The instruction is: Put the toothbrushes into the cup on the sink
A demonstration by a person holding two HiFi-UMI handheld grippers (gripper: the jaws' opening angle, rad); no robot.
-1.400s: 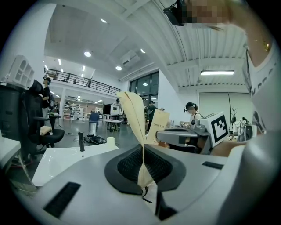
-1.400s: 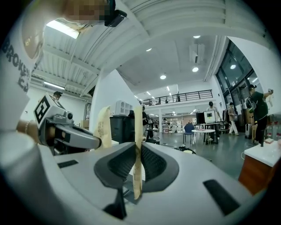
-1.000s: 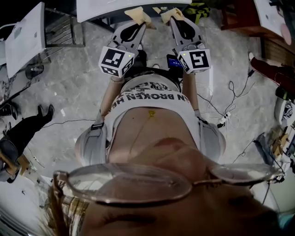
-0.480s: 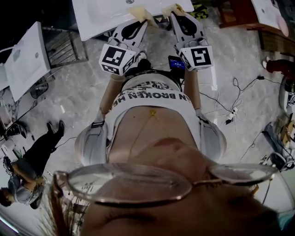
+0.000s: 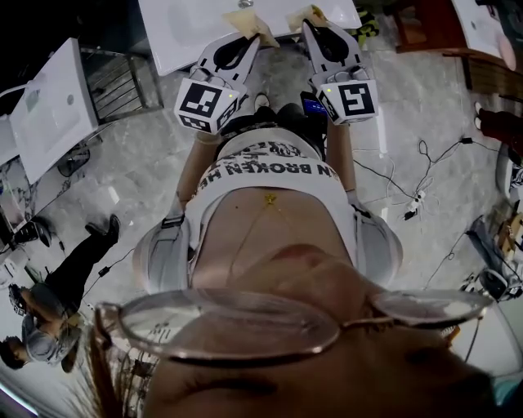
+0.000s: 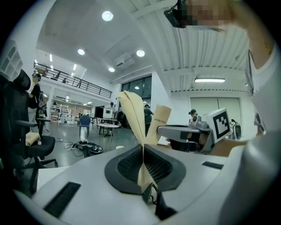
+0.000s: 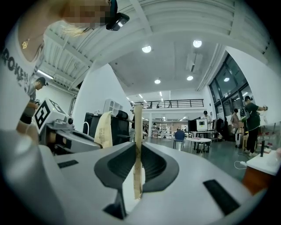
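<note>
In the head view my left gripper (image 5: 245, 24) and right gripper (image 5: 307, 18) reach side by side over the front edge of a white sink (image 5: 176, 33). Each is shut on a flat tan paper packet, perhaps a wrapped toothbrush. The left gripper view shows its packet (image 6: 131, 114) upright between the closed jaws, and the right gripper's packet (image 6: 160, 123) beside it. The right gripper view shows a thin tan packet (image 7: 138, 140) clamped edge-on, and the left gripper's packet (image 7: 104, 128) to its left. No cup is in view.
A second white basin (image 5: 49, 98) and a wire rack (image 5: 114, 77) stand to the left. Cables (image 5: 409, 196) trail over the grey floor on the right. A person in dark clothes (image 5: 78, 261) stands at lower left. Wooden furniture (image 5: 425, 28) is at upper right.
The white sink has slid further into view under both grippers' tips as I moved toward it. Both grippers stay shut on their packets. The person at lower left has shifted in the view.
</note>
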